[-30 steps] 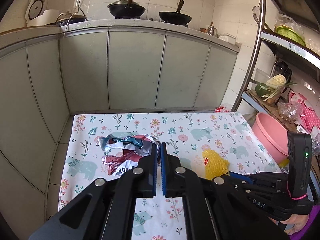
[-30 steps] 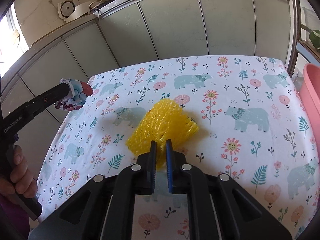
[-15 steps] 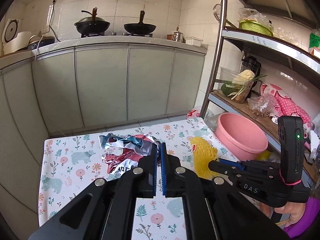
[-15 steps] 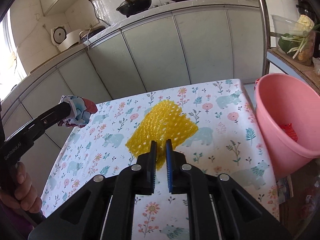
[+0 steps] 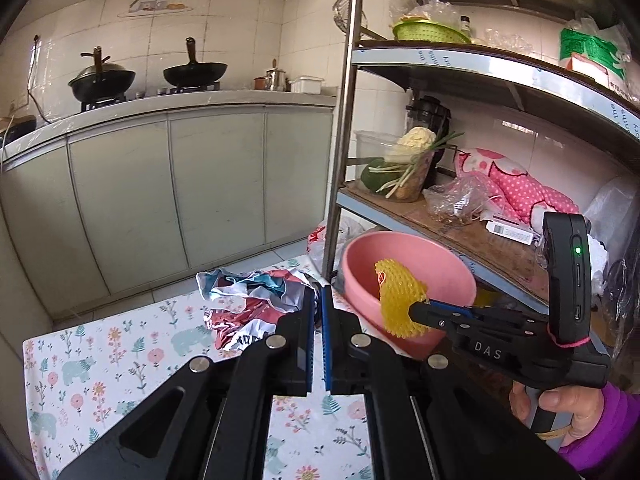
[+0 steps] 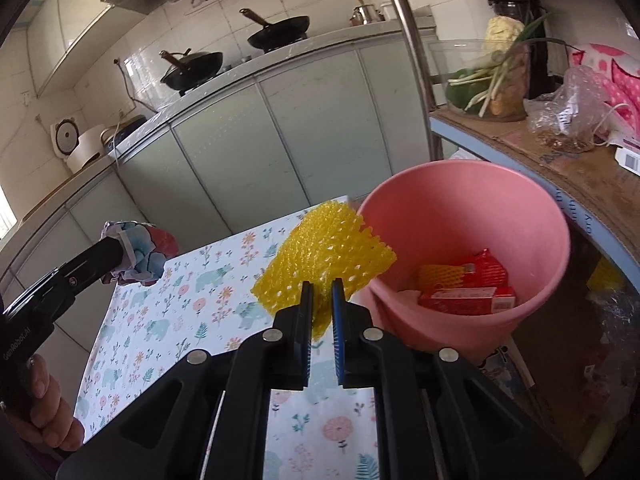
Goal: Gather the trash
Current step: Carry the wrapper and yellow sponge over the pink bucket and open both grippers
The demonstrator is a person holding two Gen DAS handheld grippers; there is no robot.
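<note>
Right wrist: right gripper (image 6: 321,286) clamps yellow net (image 6: 324,256) (beside pink bin (image 6: 532,308)).

bucket (image 6: 460,216) right of counter (image 6: 168,320) | boxes (image 6: 468,298) in bucket | shelf (image 6: 560,168) behind bucket

A table covered with a white cloth (image 6: 192,312) printed with pale blue bears, pink flowers and green sprigs. No item can be seen lying on the visible cloth. Beside it, a metal rack's lower shelf (image 5: 480,240), lined with cardboard, carries a clear tub of vegetables (image 5: 404,168), a crumpled plastic bag (image 5: 456,204) and pink polka-dot fabric (image 5: 516,188).
</note>
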